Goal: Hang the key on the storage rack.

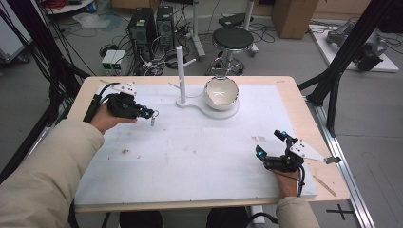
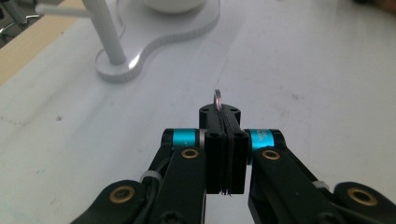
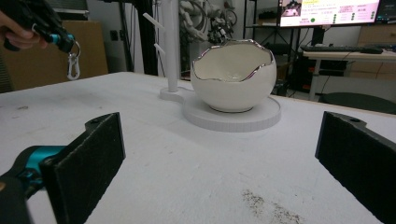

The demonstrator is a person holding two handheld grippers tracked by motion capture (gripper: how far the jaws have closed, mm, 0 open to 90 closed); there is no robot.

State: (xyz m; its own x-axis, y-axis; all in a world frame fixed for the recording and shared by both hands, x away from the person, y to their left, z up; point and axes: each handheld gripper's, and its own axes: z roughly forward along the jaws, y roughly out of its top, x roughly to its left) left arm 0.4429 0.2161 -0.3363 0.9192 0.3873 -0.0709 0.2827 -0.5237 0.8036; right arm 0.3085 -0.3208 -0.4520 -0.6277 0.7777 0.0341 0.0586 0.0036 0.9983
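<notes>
the left gripper (image 1: 151, 114) has its jaws pressed together on a thin metal key ring (image 2: 217, 98), held edge-on between the pads, with a small silver carabiner clip (image 3: 73, 65) dangling below it. it hangs in the air above the left part of the white table mat (image 1: 190, 152), a little to the left of the white peg stand (image 1: 180, 71). the right gripper (image 1: 272, 145) sits low near the right front of the mat, jaws spread wide and holding nothing.

beyond them, the stand's flat base (image 1: 209, 108) carries a white eggshell-shaped bowl (image 1: 221, 92) with a silvery jagged rim, just beside the post. short pegs stick out from the post, angled upward.

the step looks like hanging the ring on a peg, or perhaps dropping it in the bowl. to do it well, i'd keep the ring's opening facing the peg tip, come in from above along the peg's slope, let the swinging clip settle first, and only release once the ring sits past the tip.
</notes>
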